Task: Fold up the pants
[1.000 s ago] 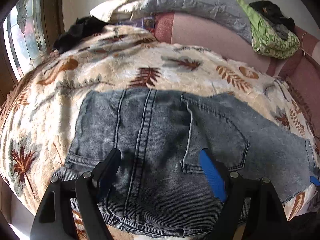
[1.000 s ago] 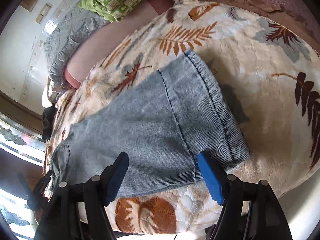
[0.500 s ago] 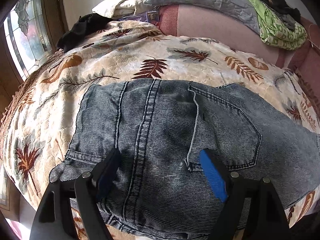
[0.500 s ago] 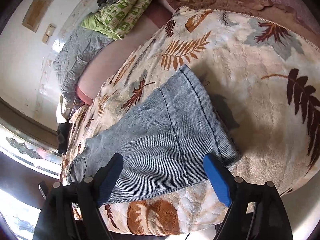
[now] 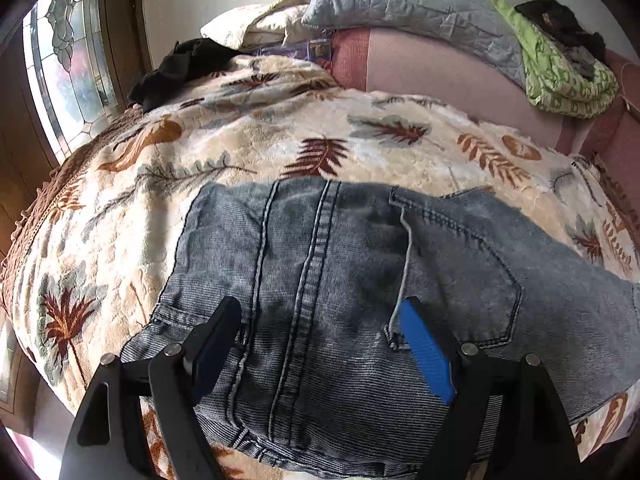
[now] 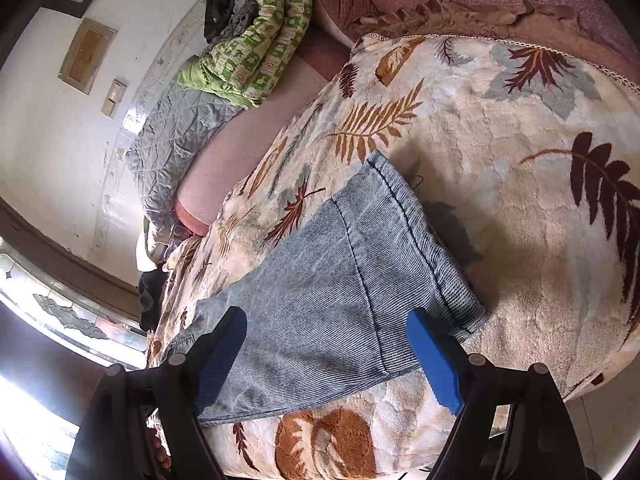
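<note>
Lying flat on the cream leaf-patterned plush blanket [image 5: 160, 216], the grey-blue denim pants [image 5: 360, 280] are overhung by the left gripper [image 5: 320, 344] and right gripper [image 6: 326, 354], both spread apart and empty.

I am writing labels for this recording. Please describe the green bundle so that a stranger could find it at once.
Find the bed under the leaf-print blanket. Along its far side runs a pink cushioned edge. The green patterned bundle lies there beside a grey quilted pillow, the only bright green thing, with dark clothes on top.
</note>
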Tool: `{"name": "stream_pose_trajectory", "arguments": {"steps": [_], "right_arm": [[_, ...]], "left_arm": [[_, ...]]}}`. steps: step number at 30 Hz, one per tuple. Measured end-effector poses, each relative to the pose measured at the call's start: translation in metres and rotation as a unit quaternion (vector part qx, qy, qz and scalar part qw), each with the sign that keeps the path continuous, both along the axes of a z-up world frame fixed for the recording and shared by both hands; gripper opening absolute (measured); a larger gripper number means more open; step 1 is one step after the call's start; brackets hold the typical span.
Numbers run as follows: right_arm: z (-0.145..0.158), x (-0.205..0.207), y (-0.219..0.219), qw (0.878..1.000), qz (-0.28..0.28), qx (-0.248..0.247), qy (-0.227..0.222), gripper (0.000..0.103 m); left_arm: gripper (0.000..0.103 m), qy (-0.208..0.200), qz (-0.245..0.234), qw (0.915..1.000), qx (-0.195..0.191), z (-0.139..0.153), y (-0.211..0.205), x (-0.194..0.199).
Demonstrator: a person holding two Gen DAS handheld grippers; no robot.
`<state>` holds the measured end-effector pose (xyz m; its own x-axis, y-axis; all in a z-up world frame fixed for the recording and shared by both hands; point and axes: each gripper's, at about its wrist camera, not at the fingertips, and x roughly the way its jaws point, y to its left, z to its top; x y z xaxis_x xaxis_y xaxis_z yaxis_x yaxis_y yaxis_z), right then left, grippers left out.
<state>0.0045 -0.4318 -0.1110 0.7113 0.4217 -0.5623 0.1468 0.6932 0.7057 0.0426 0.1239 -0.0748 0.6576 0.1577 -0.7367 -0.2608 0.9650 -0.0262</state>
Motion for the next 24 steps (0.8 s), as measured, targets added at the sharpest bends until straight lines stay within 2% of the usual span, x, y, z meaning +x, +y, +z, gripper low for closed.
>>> {"name": "stream_pose_trajectory", "arguments": {"steps": [2, 3, 4, 5, 7, 8, 10, 12, 14, 16, 18, 21, 22, 24], "right_arm": [[0.002, 0.000, 0.002, 1.000, 0.001, -0.003, -0.006, 0.085], [0.004, 0.001, 0.003, 1.000, 0.000, -0.005, -0.011, 0.085], [0.006, 0.001, 0.005, 1.000, 0.000, -0.007, -0.016, 0.085], [0.008, 0.003, 0.007, 1.000, 0.001, -0.007, -0.023, 0.085], [0.011, 0.007, 0.014, 1.000, 0.005, -0.011, -0.028, 0.085], [0.012, 0.010, 0.018, 0.999, 0.005, -0.017, -0.027, 0.085], [0.015, 0.018, 0.030, 0.999, 0.011, -0.035, -0.022, 0.085], [0.022, 0.028, 0.050, 0.997, 0.035, -0.067, -0.018, 0.085], [0.031, 0.041, 0.080, 0.993, 0.074, -0.087, -0.023, 0.085], [0.039, 0.061, 0.121, 0.988, 0.127, -0.085, -0.026, 0.085], [0.050, 0.082, 0.174, 0.977, 0.193, -0.079, -0.038, 0.085], [0.062, 0.116, 0.266, 0.952, 0.300, -0.035, -0.042, 0.085], [0.063, 0.128, 0.297, 0.943, 0.332, -0.011, -0.037, 0.085], [0.063, 0.147, 0.357, 0.922, 0.386, 0.021, -0.028, 0.085]], "left_arm": [[0.082, -0.046, 0.013, 0.9987, 0.017, 0.015, 0.003, -0.011], [0.083, -0.054, 0.018, 0.9982, 0.021, 0.019, 0.006, -0.013], [0.086, -0.046, 0.020, 0.9986, 0.017, 0.016, 0.009, -0.012], [0.089, -0.019, 0.020, 0.9995, 0.013, 0.008, 0.013, -0.008], [0.089, 0.068, 0.033, 0.9971, 0.007, -0.022, 0.023, 0.005], [0.090, 0.090, 0.030, 0.9954, -0.011, -0.033, 0.028, 0.008], [0.091, 0.064, 0.033, 0.9973, -0.013, -0.023, 0.032, 0.001], [0.091, 0.028, 0.043, 0.9986, 0.011, -0.010, 0.033, -0.011], [0.091, -0.018, 0.050, 0.9985, 0.015, 0.005, 0.035, -0.022], [0.091, -0.049, 0.054, 0.9972, 0.016, 0.014, 0.038, -0.030], [0.091, -0.035, 0.060, 0.9974, 0.020, 0.011, 0.043, -0.030], [0.092, 0.084, 0.049, 0.9952, 0.014, -0.028, 0.049, -0.010], [0.092, 0.088, 0.045, 0.9951, 0.010, -0.033, 0.050, -0.010], [0.092, 0.077, 0.031, 0.9962, 0.027, -0.028, 0.047, -0.013]]}}
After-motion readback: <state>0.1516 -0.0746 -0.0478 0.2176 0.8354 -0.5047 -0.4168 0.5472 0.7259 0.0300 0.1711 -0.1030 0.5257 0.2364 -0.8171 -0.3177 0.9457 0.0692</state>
